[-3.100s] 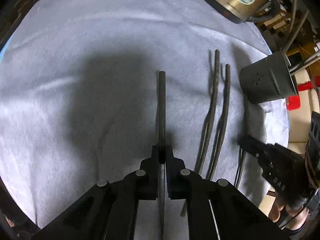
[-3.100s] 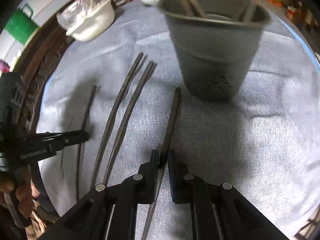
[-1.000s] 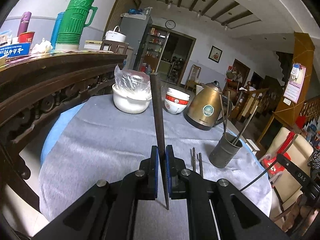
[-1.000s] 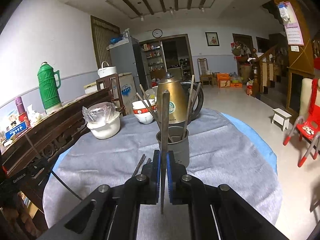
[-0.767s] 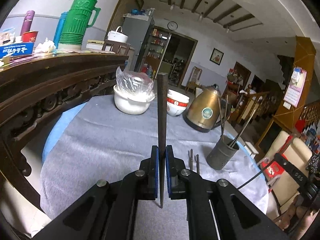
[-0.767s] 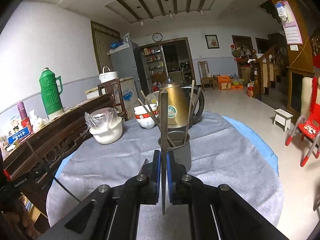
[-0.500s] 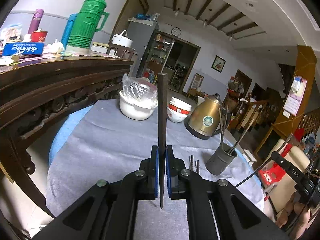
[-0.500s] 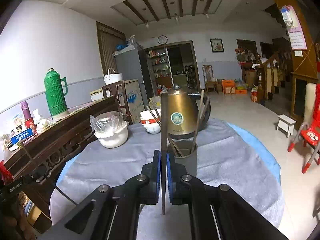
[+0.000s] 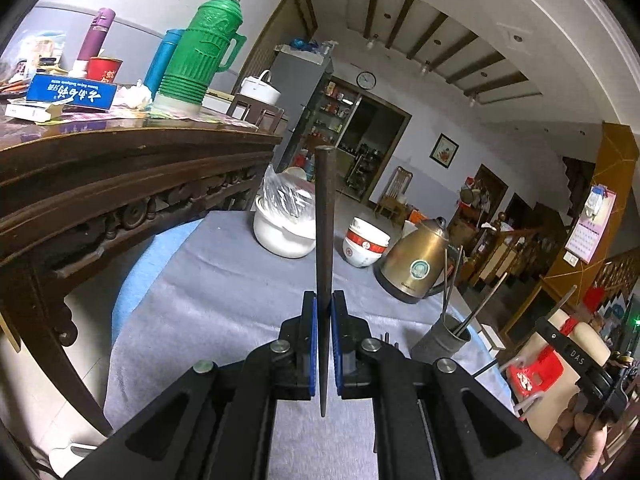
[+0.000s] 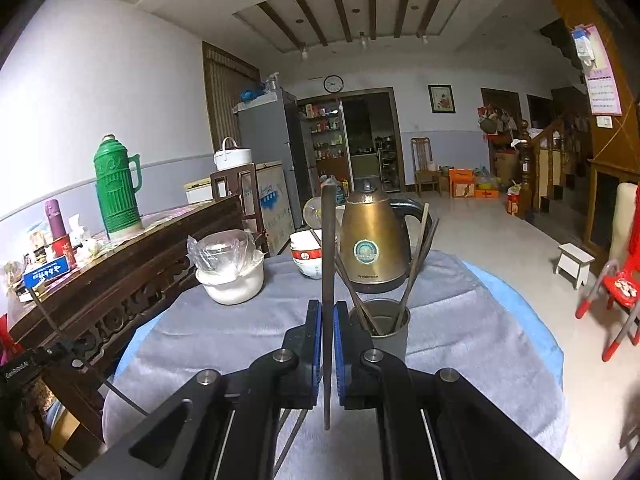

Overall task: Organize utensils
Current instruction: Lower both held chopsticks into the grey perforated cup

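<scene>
The left gripper [image 9: 323, 312] is clenched on a long dark tapered chopstick [image 9: 323, 240], its blue-lined pads pressed to either side of the shaft. That stick stands upright, thick end at twelve o'clock, thin tip hanging below the pads at six.

The right gripper [image 10: 327, 316] grasps a second dark tapered chopstick [image 10: 328, 264] in the same way, upright, blunt end up and point down.

Beyond the right gripper, just at one o'clock, a dark grey cylindrical utensil holder [image 10: 386, 330] stands on the grey cloth-covered round table [image 10: 460, 344], with several dark chopsticks leaning out of it. In the left wrist view this holder [image 9: 440, 340] lies at four o'clock of the pads. Two more dark loose chopsticks [image 9: 390, 340] lie on the cloth between the left gripper and the holder; their ends only just show.

Behind the holder at twelve o'clock is a brass-coloured electric kettle [image 10: 374, 248] with a black handle. At eleven o'clock sit stacked white bowls with a red band [image 10: 306, 258], and farther toward ten a white pot covered with clear plastic [image 10: 232, 276].

On the dark carved wooden sideboard [image 10: 120, 280] at nine o'clock stands a green plastic thermos flask [image 10: 116, 188].
</scene>
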Motion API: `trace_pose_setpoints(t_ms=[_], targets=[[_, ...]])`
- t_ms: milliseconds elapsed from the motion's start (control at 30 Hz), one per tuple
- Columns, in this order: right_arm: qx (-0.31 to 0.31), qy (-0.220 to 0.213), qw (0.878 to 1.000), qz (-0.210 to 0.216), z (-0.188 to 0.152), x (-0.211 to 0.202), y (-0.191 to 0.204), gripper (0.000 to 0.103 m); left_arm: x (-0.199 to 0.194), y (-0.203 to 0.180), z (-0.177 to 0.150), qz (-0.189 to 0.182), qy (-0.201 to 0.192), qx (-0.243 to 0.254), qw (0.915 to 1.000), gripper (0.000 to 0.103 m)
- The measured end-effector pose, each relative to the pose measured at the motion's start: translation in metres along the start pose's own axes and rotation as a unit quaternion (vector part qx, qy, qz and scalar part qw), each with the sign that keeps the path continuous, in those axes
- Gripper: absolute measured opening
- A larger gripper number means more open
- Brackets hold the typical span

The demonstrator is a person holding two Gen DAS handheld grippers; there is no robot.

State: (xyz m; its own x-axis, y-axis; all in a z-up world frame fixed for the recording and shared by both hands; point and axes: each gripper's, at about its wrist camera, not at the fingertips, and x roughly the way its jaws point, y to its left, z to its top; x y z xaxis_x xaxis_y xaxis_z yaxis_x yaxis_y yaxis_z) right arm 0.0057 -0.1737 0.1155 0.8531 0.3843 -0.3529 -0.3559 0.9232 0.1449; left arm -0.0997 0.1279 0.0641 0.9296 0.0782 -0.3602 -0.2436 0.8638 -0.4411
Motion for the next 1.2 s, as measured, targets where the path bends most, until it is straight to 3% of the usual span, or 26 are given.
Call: trace_pose_setpoints(t_ms=[1200], targets=[[-0.023,0.022,0.999,-0.011,0.009,0.019,0.02,0.006,0.005,0.022,0.005,-0.014,-0.006,-0.03,0.9994,0.007]])
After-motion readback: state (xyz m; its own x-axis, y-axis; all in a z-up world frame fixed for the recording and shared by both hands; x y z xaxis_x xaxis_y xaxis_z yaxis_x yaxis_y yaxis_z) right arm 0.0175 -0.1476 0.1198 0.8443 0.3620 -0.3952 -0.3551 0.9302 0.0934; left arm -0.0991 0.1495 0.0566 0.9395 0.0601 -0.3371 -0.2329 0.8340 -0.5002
